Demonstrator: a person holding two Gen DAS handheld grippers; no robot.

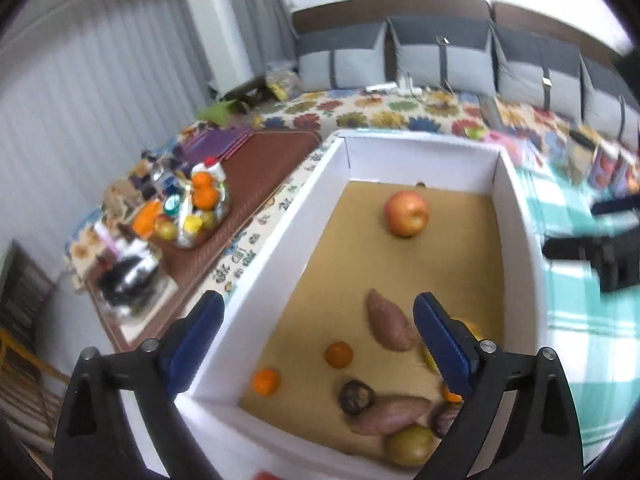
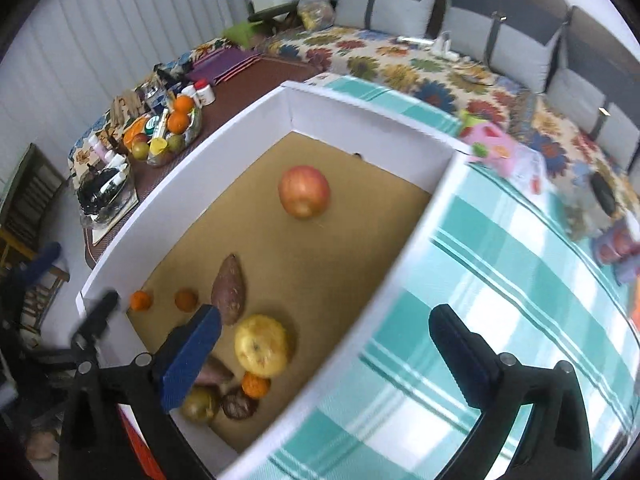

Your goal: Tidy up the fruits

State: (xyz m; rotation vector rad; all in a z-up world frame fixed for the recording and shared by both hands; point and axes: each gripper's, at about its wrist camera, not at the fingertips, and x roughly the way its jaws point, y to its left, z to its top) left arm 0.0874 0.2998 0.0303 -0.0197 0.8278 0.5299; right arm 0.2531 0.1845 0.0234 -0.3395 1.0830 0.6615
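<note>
A white box [image 1: 280,240] with a brown cardboard floor holds a red-yellow apple [image 1: 407,213], two sweet potatoes [image 1: 392,326], small oranges [image 1: 338,354], a dark round fruit [image 1: 357,397] and a greenish fruit [image 1: 410,445]. My left gripper [image 1: 318,308] hangs open over the box's near left corner, with nothing between its blue pads. My right gripper [image 2: 325,320] stands open astride the box's right wall [image 2: 420,240], also holding nothing. Its view shows the apple [image 2: 304,191], a sweet potato [image 2: 229,290] and a yellow fruit [image 2: 261,346].
The box rests on a teal checked cloth [image 2: 500,300]. Left of it, a brown table carries a bowl of oranges and bottles [image 1: 196,208]. Behind is a floral-covered sofa [image 1: 400,108] with grey cushions. A pink toy [image 2: 496,144] lies past the box's far corner.
</note>
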